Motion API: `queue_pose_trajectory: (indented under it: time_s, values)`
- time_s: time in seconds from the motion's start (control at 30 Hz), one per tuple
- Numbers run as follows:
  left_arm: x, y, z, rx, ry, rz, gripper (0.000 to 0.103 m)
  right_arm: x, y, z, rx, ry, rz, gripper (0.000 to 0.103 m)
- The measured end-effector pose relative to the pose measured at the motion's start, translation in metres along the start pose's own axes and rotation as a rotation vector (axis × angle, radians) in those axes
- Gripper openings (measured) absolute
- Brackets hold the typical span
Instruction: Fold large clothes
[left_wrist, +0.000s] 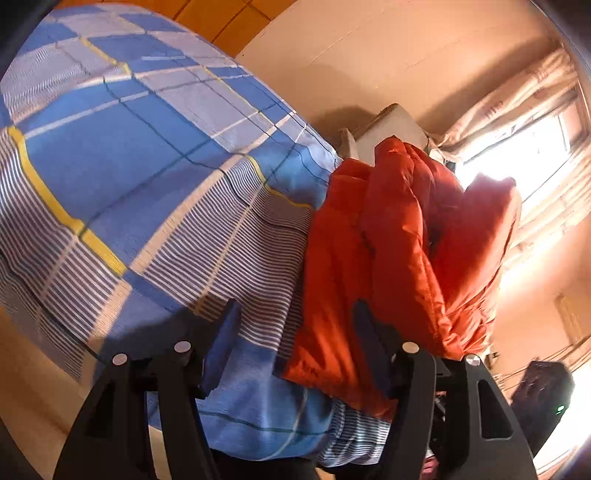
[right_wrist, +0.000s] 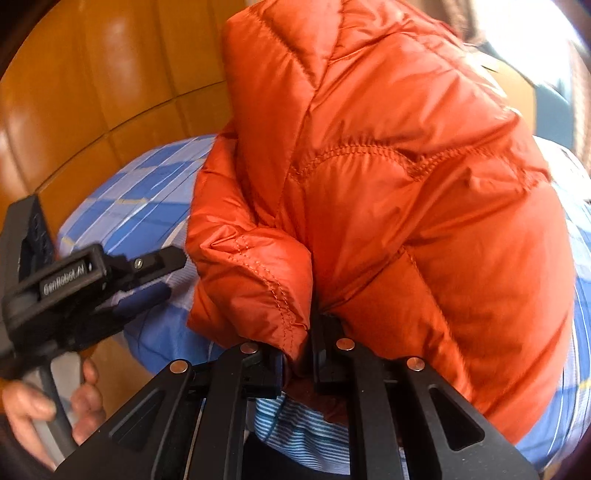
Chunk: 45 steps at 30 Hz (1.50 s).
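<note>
An orange jacket (right_wrist: 388, 192) lies bunched up on a bed (left_wrist: 122, 166) with a blue checked sheet. The right claw (right_wrist: 299, 350) is pinched tight on the jacket's edge near a sleeve. The left claw (left_wrist: 295, 325) stands open just beside the jacket, with nothing in it. A hand (right_wrist: 48, 406) holds its handle.

Orange quilted jacket (right_wrist: 388, 192); blue-white checked, yellow-lined bedsheet (left_wrist: 122, 155); black claws
</note>
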<state>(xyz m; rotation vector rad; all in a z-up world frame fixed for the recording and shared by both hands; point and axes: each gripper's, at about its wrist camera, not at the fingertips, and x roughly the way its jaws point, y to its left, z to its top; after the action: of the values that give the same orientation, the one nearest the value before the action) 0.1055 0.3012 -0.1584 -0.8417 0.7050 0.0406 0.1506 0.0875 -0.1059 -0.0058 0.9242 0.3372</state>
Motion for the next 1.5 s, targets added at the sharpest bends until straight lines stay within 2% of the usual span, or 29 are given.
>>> queue_pose_trajectory:
  time_s: [0.23,0.33,0.63,0.97,1.3,1.5]
  values:
    - [-0.011,-0.013,0.003,0.150,0.018,0.037,0.062,-0.001,0.010,-0.003,0.088,-0.041,-0.080,0.011]
    - [-0.016,-0.016,0.006,0.182,0.034,0.017,0.062,0.007,0.019,-0.005,0.067,-0.059,-0.111,0.011]
    - [-0.017,-0.007,0.005,0.169,0.092,-0.063,0.062,0.029,0.044,-0.017,-0.074,-0.063,-0.184,0.010]
    - [0.001,-0.020,0.006,0.235,0.195,-0.155,0.063,0.040,0.059,-0.019,-0.036,-0.099,-0.244,0.011]
    - [0.030,-0.036,0.018,0.310,0.270,-0.193,0.063,0.051,0.075,-0.026,-0.062,-0.139,-0.286,0.011]
    - [0.039,-0.049,0.018,0.348,0.254,-0.159,0.064,0.049,0.074,-0.027,-0.064,-0.123,-0.246,0.011]
